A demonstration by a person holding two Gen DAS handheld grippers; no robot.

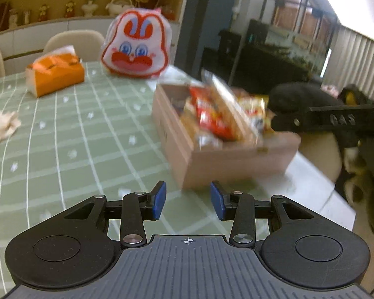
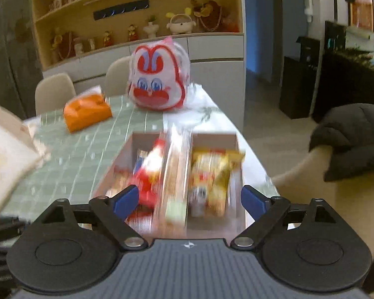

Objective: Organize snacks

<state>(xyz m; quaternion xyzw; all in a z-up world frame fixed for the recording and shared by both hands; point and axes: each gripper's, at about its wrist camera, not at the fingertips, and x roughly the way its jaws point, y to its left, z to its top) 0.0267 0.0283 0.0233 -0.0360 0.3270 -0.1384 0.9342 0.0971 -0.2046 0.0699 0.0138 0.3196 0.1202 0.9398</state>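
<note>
Both claws are empty from where I'm sitting. My right gripper (image 2: 189, 201) has its blue pads spread wide apart, hanging right over the near end of the cardboard box (image 2: 213, 137) with nothing pinched between them. The long clear-wrapped pack (image 2: 175, 174) lies down the middle of the box straight ahead of the jaws, blurry, and I can't tell if it has settled or is still tumbling. My left gripper (image 1: 188, 200) sits about half open over the green checked tablecloth (image 1: 74, 137), just short of the box's near corner, also holding nothing.

Working outward: the box looks pretty stuffed. The right wrist view shows red packets (image 2: 149, 174) in the left half and yellow packets (image 2: 212, 172) in the right half, with the long pack between them. In the left view the pile pokes above the rim.

So I'd call this mostly done, as far as snacks in the box go. What might be left: the big rabbit-face bag (image 1: 136, 44) standing on the table behind the box, if it counts as a snack at all. The orange tissue pack (image 1: 54, 73) I'd leave alone. There's something pale at the left edge of both views, too blurry to name.
</note>
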